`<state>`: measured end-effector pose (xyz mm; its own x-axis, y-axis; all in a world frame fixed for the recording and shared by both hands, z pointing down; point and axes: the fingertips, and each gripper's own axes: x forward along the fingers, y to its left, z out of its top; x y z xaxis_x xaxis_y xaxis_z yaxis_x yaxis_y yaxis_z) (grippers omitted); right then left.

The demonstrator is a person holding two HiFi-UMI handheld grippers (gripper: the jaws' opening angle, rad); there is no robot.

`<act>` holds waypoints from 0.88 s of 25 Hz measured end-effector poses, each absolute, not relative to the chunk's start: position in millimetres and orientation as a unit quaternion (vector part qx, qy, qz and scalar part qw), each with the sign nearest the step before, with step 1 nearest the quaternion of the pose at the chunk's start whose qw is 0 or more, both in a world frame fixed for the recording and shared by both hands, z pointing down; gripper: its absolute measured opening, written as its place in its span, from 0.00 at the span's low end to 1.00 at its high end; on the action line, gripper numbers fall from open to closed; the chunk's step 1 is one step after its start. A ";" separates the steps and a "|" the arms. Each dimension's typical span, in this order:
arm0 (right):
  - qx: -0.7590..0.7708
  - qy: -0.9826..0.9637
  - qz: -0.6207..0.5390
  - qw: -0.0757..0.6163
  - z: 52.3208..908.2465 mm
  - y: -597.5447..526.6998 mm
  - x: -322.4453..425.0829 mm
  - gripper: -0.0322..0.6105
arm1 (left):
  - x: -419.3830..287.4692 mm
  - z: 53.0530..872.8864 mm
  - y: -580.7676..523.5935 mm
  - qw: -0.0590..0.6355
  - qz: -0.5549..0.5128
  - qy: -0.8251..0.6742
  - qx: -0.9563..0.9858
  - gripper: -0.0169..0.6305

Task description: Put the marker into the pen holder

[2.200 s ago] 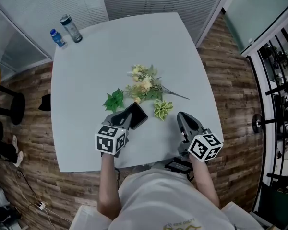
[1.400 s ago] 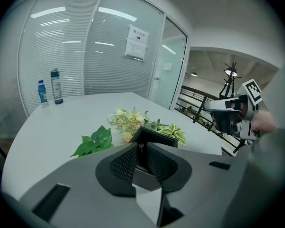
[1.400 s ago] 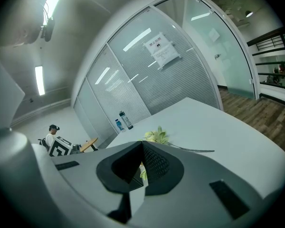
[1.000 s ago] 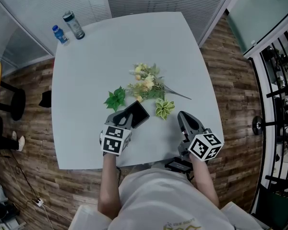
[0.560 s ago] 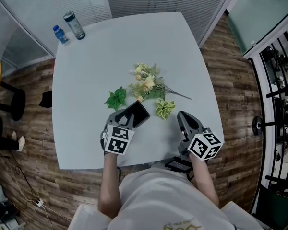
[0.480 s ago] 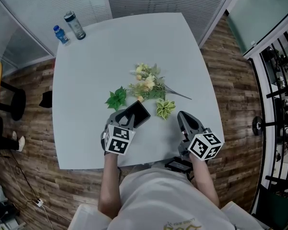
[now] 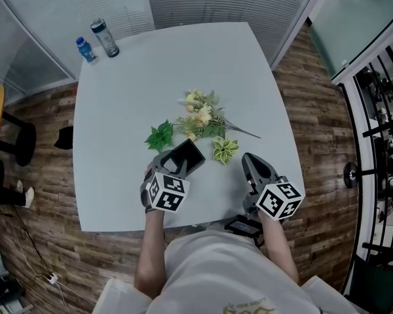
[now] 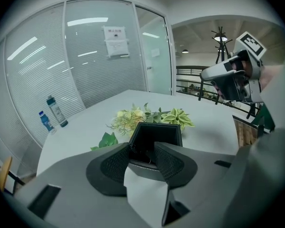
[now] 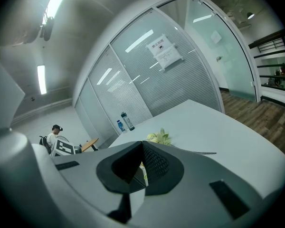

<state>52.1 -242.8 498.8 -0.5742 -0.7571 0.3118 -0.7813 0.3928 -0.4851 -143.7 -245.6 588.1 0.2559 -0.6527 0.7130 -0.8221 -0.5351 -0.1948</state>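
A black square pen holder [image 7: 186,156] stands on the white table [image 7: 118,110], just ahead of my left gripper [image 7: 171,167]. In the left gripper view the holder [image 8: 157,136] has its near wall between the two pads of the left gripper [image 8: 142,155]. Those jaws are opening and the pads stand slightly off the holder's wall. My right gripper [image 7: 249,160] rests at the near right of the table. Seen in its own view, the right gripper [image 9: 142,148] is shut with nothing visible between the pads. No marker shows in any view.
Artificial flowers [image 7: 200,115], a green leaf sprig [image 7: 158,136] and a striped leaf cluster [image 7: 223,149] lie just beyond the holder. Two bottles [image 7: 103,38] stand at the far left corner. The table's front edge [image 7: 118,227] runs close under both grippers.
My left gripper has rolled and shifted slightly right, its marker cube turning. The pen holder stays in place. The right gripper has not moved.
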 end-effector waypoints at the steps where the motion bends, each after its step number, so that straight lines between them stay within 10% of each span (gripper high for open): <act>1: 0.461 -0.835 0.301 0.019 497.8 -242.4 52.5 0.08 | -144.3 587.7 -245.7 0.109 0.388 -0.472 0.784 0.28; 22: 0.451 -0.852 0.267 0.000 464.4 -225.3 40.2 0.08 | -164.0 548.0 -237.6 0.130 0.283 -0.531 0.788 0.30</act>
